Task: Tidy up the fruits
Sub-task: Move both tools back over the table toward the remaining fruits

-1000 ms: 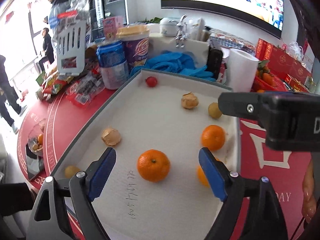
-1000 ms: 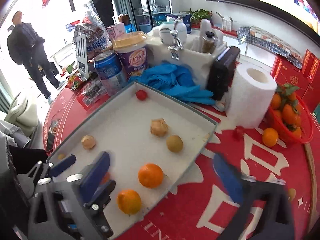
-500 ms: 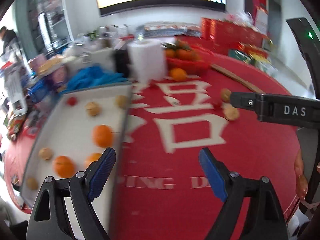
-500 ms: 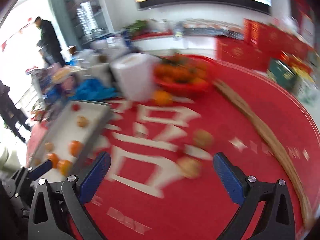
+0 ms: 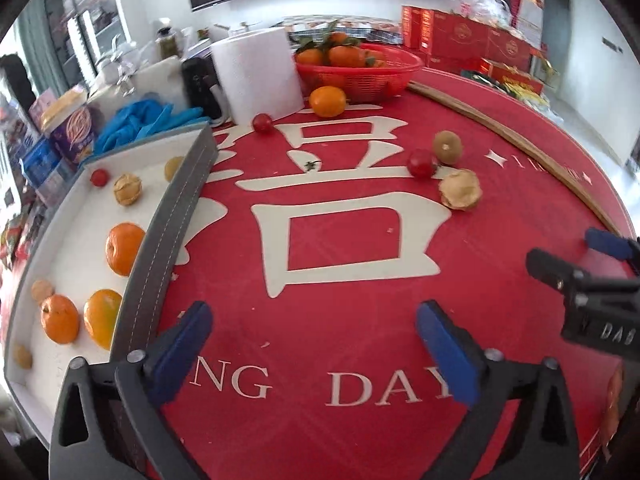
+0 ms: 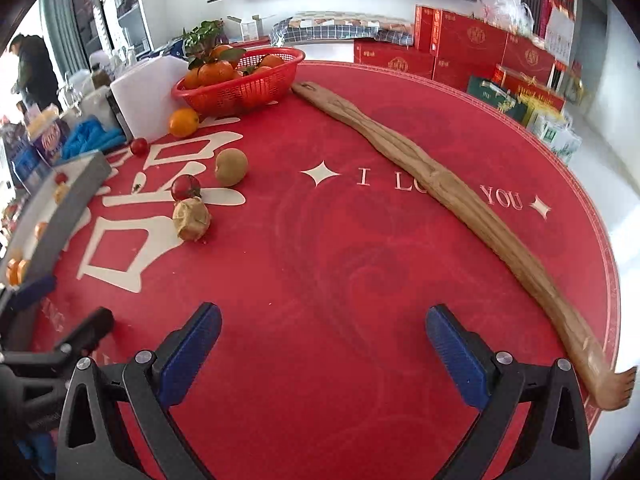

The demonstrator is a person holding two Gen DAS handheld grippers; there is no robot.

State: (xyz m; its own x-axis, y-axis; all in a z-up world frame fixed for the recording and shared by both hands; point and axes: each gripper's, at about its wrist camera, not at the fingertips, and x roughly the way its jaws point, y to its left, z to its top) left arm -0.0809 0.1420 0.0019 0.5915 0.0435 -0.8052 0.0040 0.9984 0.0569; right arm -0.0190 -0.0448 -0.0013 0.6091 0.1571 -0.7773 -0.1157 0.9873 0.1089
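Left wrist view: tray [image 5: 168, 216] wall hides part of 1 orange [image 5: 122, 249].

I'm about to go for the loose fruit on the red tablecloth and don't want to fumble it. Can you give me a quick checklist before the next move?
1. Left claw empty, jaws wide after just opening: ok.
2. Right claw empty, jaws wide: ok.
3. Loose fruit in view: kiwi, cherry tomato and husked fruit clustered close together: ok.
4. Room to grasp one alone: tomato seems to touch the husked fruit: not ok.
5. Grey tray has free space for more fruit: ok.
6. Wooden back scratcher lies clear of the cluster: ok.
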